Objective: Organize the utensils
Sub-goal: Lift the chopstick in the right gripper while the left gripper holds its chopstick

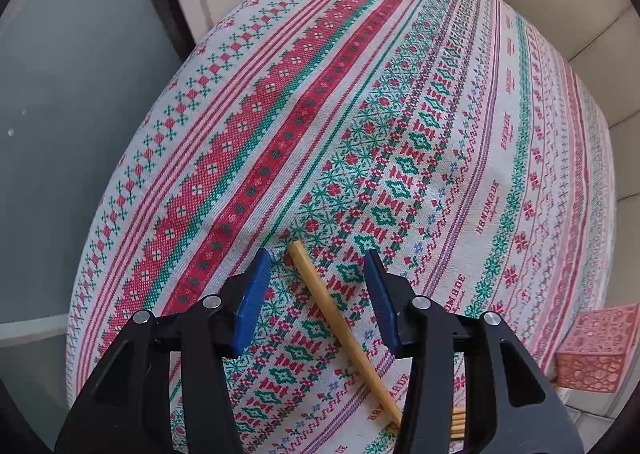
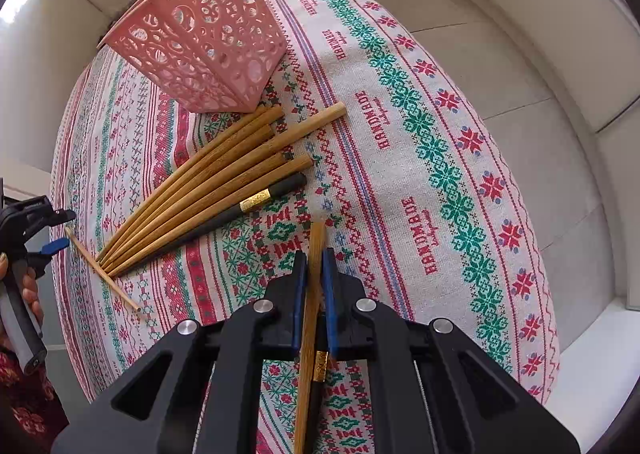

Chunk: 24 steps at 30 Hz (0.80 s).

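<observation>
Chopsticks are the business at this moment, and the step in hand looks like gathering them one at a time for the pink basket (image 2: 200, 34), which stands upright on the patterned tablecloth (image 1: 360, 94) toward the table's far edge as the right wrist camera sees it. The right gripper (image 2: 315, 274) is clamped on chopsticks — a light bamboo one (image 2: 310, 294) clearly between the pads, and what seems to be a dark one with a gold band (image 2: 321, 366) pressed beside it, though how firmly the dark one is caught I cannot tell. The left gripper (image 1: 318, 282) hangs over a single bamboo chopstick (image 1: 340, 318) lying apart from the rest near the table's left edge; its jaws stand partly open on either side of the stick, the blue pads (image 1: 252, 306) not touching it. A fan of loose chopsticks (image 2: 208, 190) lies between that stray stick and the basket, their thick ends just beside the basket's base, one of them dark with a gold band (image 2: 256, 200). My judgement is that the next move calls for the left jaws to settle lower and close squarely across the stray stick without rolling it, while the right carries its load up and over the basket's rim, tips pointing down.
</observation>
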Available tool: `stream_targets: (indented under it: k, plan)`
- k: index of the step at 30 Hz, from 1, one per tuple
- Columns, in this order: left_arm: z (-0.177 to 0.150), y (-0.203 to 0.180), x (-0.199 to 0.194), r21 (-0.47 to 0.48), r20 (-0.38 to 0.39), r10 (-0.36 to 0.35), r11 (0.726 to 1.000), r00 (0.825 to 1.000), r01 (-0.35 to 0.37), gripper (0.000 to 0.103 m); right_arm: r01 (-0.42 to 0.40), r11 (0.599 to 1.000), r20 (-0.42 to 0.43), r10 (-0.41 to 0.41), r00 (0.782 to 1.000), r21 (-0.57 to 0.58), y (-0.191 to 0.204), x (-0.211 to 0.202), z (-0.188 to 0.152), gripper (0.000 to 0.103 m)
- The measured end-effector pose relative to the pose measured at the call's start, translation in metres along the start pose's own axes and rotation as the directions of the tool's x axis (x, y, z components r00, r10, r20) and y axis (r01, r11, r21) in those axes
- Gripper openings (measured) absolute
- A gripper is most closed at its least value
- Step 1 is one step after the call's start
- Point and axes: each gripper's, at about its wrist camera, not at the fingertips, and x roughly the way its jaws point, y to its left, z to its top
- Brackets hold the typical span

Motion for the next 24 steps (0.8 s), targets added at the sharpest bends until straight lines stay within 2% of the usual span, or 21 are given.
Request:
stream_targets:
  k: [1, 2, 4, 6, 7, 9, 11, 12, 13, 14, 17, 18, 21, 24]
  plan:
    - [-0.001, -0.007, 0.000, 0.038, 0.021, 0.034, 0.999, 0.999, -0.035, 0.029, -0.006, 1.000, 0.007, 0.006, 1.000, -0.006, -0.001, -0.002, 0.001, 0.008]
    - [-0.004, -0.012, -0.001, 0.073, 0.049, 0.038, 0.996, 0.998, -0.042, 0.021, -0.019, 1.000, 0.013, 0.019, 1.000, -0.005, -0.003, -0.002, -0.001, 0.008]
    - [-0.008, -0.016, -0.003, 0.110, 0.075, 0.031, 0.993, 0.997, -0.039, 0.010, -0.064, 0.998, 0.014, 0.063, 0.998, 0.022, -0.011, 0.001, -0.003, 0.008]
    - [-0.013, -0.014, -0.005, 0.122, 0.103, -0.059, 0.991, 0.993, 0.046, 0.007, -0.125, 0.990, 0.018, 0.124, 0.992, 0.061, -0.023, 0.002, 0.000, 0.008]
    - [-0.017, -0.013, -0.007, 0.128, 0.128, -0.081, 0.990, 0.988, 0.065, 0.006, -0.154, 0.985, 0.021, 0.152, 0.988, 0.083, -0.029, 0.002, 0.002, 0.008]
    - [-0.026, -0.009, -0.012, 0.146, 0.167, -0.224, 0.969, 0.960, 0.200, 0.006, -0.224, 0.967, 0.030, 0.222, 0.975, 0.121, -0.036, 0.001, 0.006, 0.008]
    - [-0.029, -0.012, -0.023, 0.173, 0.178, -0.281, 0.953, 0.943, 0.251, 0.006, -0.272, 0.955, 0.065, 0.266, 0.962, 0.121, -0.038, -0.007, 0.009, 0.008]
    - [-0.034, -0.018, -0.035, 0.201, 0.203, -0.334, 0.934, 0.920, 0.295, 0.006, -0.290, 0.951, 0.093, 0.281, 0.955, 0.106, -0.035, -0.015, 0.008, 0.008]
    - [-0.038, -0.019, -0.052, 0.243, 0.233, -0.395, 0.909, 0.889, 0.340, 0.006, -0.302, 0.950, 0.122, 0.291, 0.949, 0.083, -0.030, -0.024, 0.007, 0.008]
    - [-0.043, -0.021, -0.066, 0.281, 0.254, -0.433, 0.889, 0.865, 0.362, 0.006, -0.309, 0.950, 0.152, 0.298, 0.942, 0.052, -0.021, -0.032, 0.005, 0.008]
    - [-0.066, -0.020, -0.110, 0.379, 0.304, -0.557, 0.815, 0.773, 0.438, 0.006, -0.323, 0.946, 0.223, 0.323, 0.920, -0.037, -0.001, -0.054, -0.001, 0.008]
    - [-0.074, -0.019, -0.126, 0.413, 0.324, -0.590, 0.792, 0.740, 0.450, 0.006, -0.319, 0.945, 0.250, 0.326, 0.912, -0.069, 0.005, -0.063, -0.004, 0.008]
    - [-0.103, -0.024, -0.170, 0.505, 0.378, -0.666, 0.730, 0.643, 0.460, 0.006, -0.296, 0.937, 0.353, 0.345, 0.870, -0.187, 0.026, -0.088, -0.020, 0.008]
    - [-0.128, -0.022, -0.204, 0.581, 0.425, -0.704, 0.694, 0.570, 0.424, 0.006, -0.235, 0.928, 0.441, 0.348, 0.827, -0.290, 0.049, -0.106, -0.035, 0.008]
